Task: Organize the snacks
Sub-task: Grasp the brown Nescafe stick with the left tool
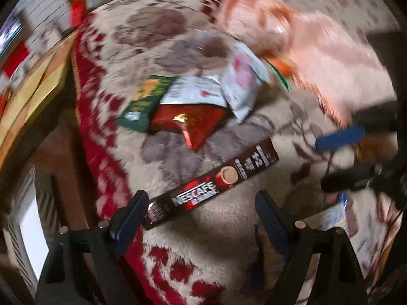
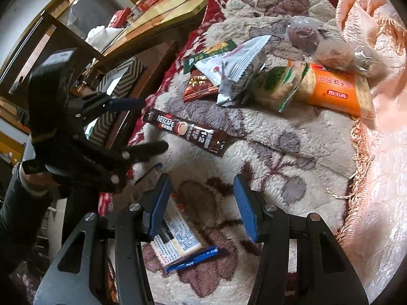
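Note:
A brown Nescafe stick (image 1: 213,185) (image 2: 183,131) lies flat on the fluffy flowered blanket (image 2: 267,139). My left gripper (image 1: 201,206) (image 2: 146,127) is open, pointing down over the stick's left end, which sits between the spread fingers without being pressed. Behind the stick is a pile of snacks: a green packet (image 1: 142,101), white packets (image 2: 236,68), a red packet (image 1: 188,122), an orange cracker pack (image 2: 330,89) and a clear bag of brown pieces (image 2: 305,35). My right gripper (image 2: 202,193) (image 1: 335,160) is open, nothing between its fingers. A printed cracker packet (image 2: 178,244) lies on the blanket beneath it.
A pink fringed cloth (image 2: 376,152) covers the right side. Left of the blanket stands a wooden table (image 2: 165,7) with boxes and jars on it. A zigzag-patterned box (image 2: 119,81) sits below the table. A dark sleeve (image 2: 15,211) holds the left gripper.

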Tool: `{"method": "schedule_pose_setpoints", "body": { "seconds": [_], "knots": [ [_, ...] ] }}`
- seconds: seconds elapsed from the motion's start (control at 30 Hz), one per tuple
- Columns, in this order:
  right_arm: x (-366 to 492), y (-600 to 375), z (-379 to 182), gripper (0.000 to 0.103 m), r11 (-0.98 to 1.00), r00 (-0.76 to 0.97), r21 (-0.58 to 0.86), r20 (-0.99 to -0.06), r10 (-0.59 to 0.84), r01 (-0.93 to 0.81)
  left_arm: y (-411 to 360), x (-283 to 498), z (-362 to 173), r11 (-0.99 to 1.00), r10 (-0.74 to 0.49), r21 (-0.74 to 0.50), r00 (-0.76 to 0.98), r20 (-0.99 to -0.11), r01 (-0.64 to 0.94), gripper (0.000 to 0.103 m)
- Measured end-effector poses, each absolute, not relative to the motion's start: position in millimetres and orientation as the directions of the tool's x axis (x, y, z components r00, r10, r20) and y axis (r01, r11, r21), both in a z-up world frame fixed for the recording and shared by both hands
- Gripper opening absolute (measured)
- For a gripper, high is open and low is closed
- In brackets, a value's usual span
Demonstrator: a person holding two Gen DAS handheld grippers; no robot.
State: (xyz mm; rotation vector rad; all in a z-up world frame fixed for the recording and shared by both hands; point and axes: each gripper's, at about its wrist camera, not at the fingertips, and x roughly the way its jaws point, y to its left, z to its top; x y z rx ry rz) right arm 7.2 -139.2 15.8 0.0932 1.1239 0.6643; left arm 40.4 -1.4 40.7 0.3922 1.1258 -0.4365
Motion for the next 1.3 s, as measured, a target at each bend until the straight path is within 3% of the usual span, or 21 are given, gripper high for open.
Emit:
{"method": "schedule_pose_setpoints", "body": {
  "seconds": [0.17, 0.43, 0.5, 0.6, 0.83, 0.9, 1.13, 1.23, 1.3],
  "knots": [
    [10, -142, 9, 0.051, 0.805, 0.245, 0.414, -0.803, 0.543, -0.426, -18, 43, 21, 0.764, -0.084, 0.153, 0.332, -0.939, 0.627, 0.087],
    [14, -148, 6, 0.051, 0.801, 0.237, 0.438, -0.796, 0.557, -0.409, -13, 57, 21, 0.742, -0.128, 0.05, 0.215, -0.968, 0.668, 0.085],
    [14, -151, 8, 0.051, 0.799, 0.25, 0.441, -0.788, 0.563, -0.409, -8, 62, 23, 0.76, -0.132, 0.032, 0.202, -0.97, 0.649, 0.069],
    [12, -159, 13, 0.051, 0.799, 0.283, 0.449, -0.769, 0.573, -0.399, 5, 70, 27, 0.798, -0.153, -0.014, 0.18, -0.972, 0.603, 0.054],
    [14, -166, 19, 0.051, 0.796, 0.299, 0.472, -0.751, 0.588, -0.38, 2, 39, 28, 0.806, -0.157, -0.01, 0.198, -0.968, 0.592, 0.031],
    [12, -162, 19, 0.051, 0.795, 0.294, 0.468, -0.755, 0.586, -0.386, -2, 29, 27, 0.808, -0.167, -0.026, 0.187, -0.968, 0.588, 0.018],
    [8, -160, 21, 0.051, 0.8, 0.295, 0.457, -0.761, 0.578, -0.389, -16, 20, 34, 0.817, -0.152, -0.005, 0.206, -0.967, 0.577, 0.02],
    [9, -164, 21, 0.051, 0.806, 0.301, 0.456, -0.762, 0.573, -0.378, -25, 26, 33, 0.81, -0.135, 0.013, 0.208, -0.969, 0.586, 0.032],
    [9, -168, 21, 0.051, 0.812, 0.306, 0.455, -0.765, 0.567, -0.365, -28, 30, 33, 0.817, -0.148, -0.011, 0.191, -0.97, 0.577, 0.05]
  ]
}}
